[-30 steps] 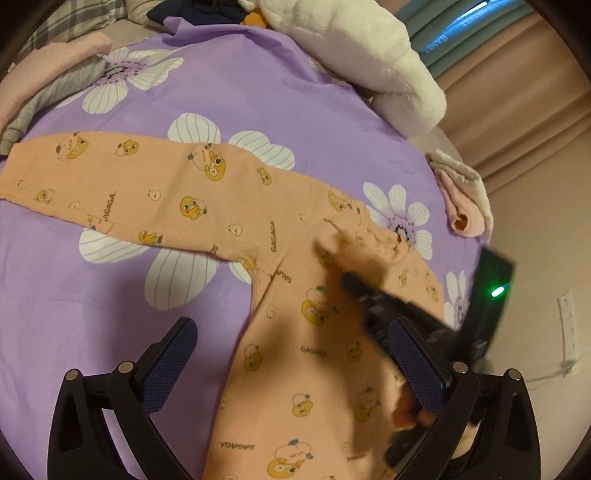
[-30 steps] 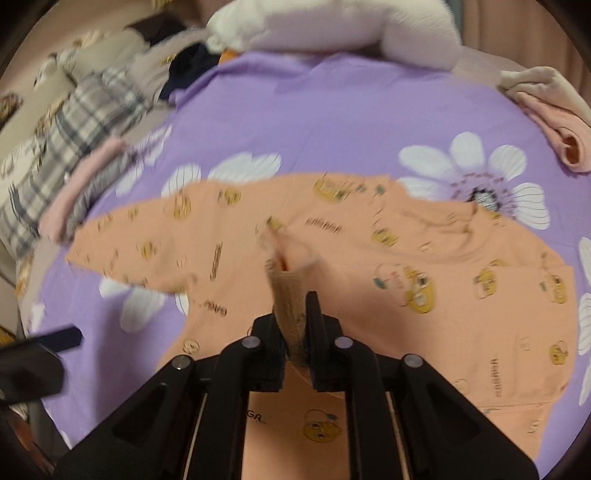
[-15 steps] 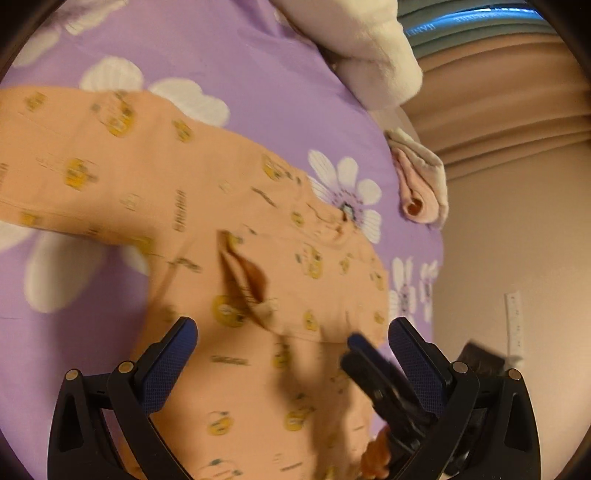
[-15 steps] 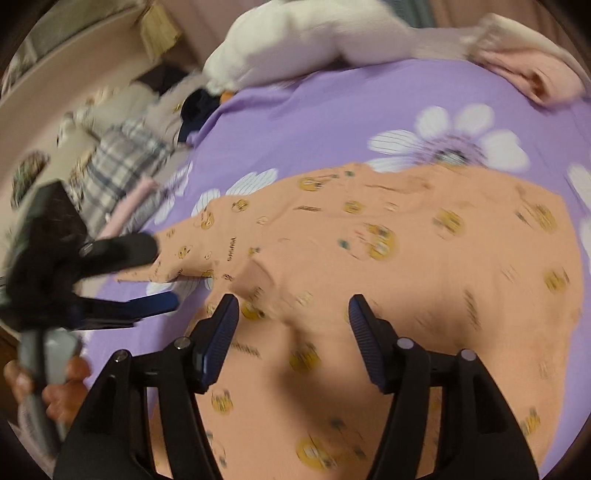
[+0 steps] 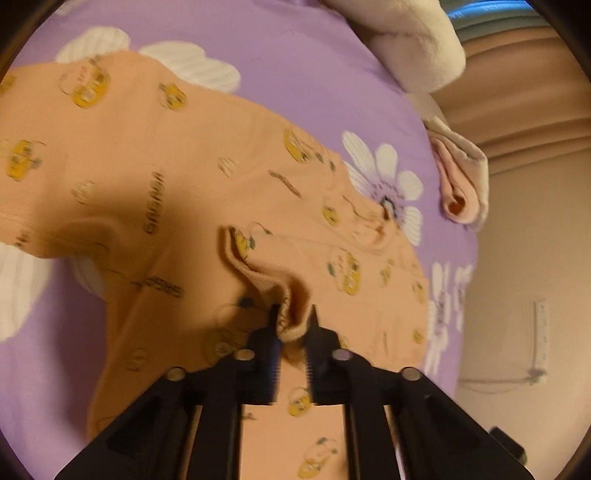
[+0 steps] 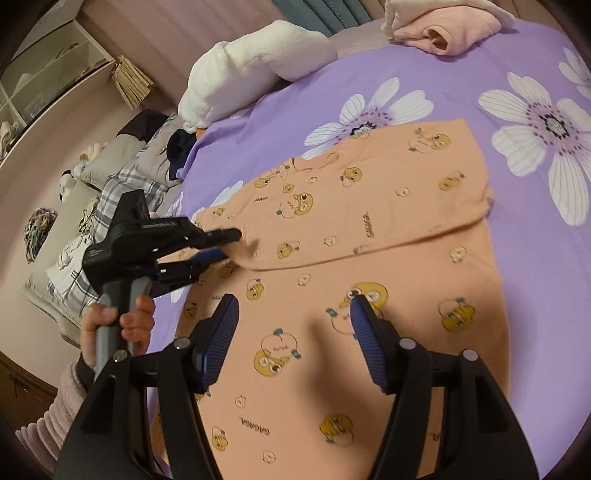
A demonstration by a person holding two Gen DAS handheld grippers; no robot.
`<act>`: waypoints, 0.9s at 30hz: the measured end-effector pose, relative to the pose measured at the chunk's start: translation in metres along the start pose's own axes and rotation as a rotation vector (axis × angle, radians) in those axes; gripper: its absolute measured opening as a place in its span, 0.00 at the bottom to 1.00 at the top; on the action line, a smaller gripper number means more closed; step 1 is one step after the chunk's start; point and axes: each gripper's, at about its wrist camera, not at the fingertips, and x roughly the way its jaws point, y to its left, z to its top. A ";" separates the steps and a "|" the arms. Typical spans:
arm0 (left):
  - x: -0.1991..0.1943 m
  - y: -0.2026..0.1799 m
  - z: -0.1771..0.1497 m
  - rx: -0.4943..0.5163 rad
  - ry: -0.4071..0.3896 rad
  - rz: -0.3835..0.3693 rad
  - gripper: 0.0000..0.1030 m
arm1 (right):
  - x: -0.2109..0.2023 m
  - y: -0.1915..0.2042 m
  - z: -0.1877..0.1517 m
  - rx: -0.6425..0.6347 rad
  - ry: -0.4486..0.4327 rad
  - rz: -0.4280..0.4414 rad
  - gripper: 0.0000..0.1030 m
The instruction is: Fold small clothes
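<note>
Orange shirt on purple floral bedspread; left tool closing on cuff, right tool apart.

Bed with purple flowered cover, orange printed baby top spread flat on it, white fluffy blanket at far edge, folded pink garment near corner
</note>
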 end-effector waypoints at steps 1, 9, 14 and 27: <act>-0.008 -0.002 -0.002 0.024 -0.039 0.018 0.08 | -0.002 0.000 -0.001 -0.003 -0.003 -0.007 0.62; -0.001 0.013 -0.015 0.054 -0.028 0.146 0.09 | 0.001 -0.005 -0.006 0.001 0.005 -0.017 0.62; -0.023 0.016 -0.018 0.047 -0.056 0.156 0.25 | 0.005 -0.003 0.000 -0.016 0.020 -0.032 0.62; -0.019 -0.019 -0.008 0.217 -0.144 0.200 0.23 | 0.015 0.014 -0.015 -0.006 0.058 -0.036 0.62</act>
